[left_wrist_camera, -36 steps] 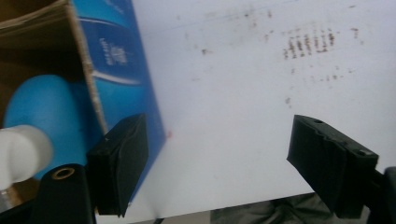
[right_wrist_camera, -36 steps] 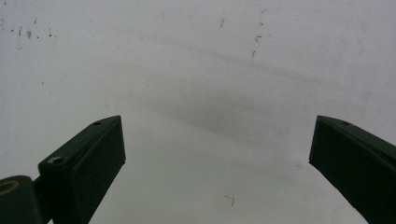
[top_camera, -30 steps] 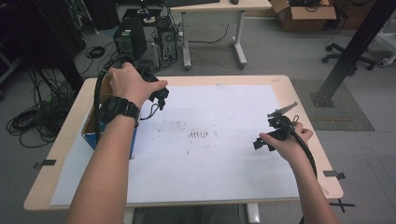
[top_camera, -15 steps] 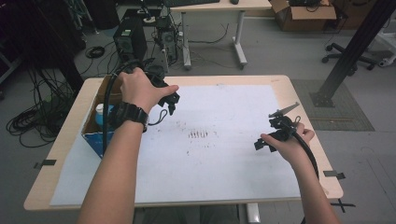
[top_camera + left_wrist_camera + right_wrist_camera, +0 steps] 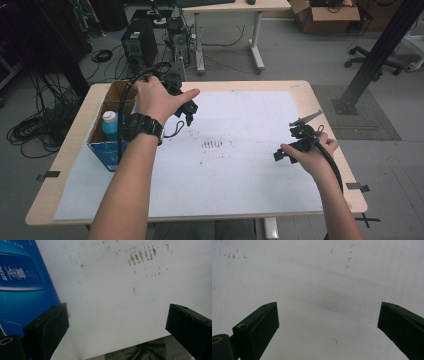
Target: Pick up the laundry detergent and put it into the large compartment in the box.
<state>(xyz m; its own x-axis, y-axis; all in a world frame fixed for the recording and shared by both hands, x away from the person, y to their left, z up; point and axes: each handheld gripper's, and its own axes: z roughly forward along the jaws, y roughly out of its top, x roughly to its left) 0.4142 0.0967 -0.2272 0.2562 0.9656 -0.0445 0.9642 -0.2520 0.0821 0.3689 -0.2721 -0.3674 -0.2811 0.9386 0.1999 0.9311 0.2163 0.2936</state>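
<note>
Two black claws, both open and empty: left claw [image 5: 186,111] upper left, jaws just opened, right claw [image 5: 292,147] right of centre | one open blue cardboard box [image 5: 111,150] at left edge, one white-capped blue bottle [image 5: 109,125] inside | one smooth white sheet [image 5: 240,170] over wooden surface [image 5: 75,135], smudged.

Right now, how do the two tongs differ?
The left tongs hang by the blue cardboard box; the right tongs sit over bare white sheet near the table's right edge. The left tongs have just been opening; nothing lies between them. Both stand wide open and empty.
</note>
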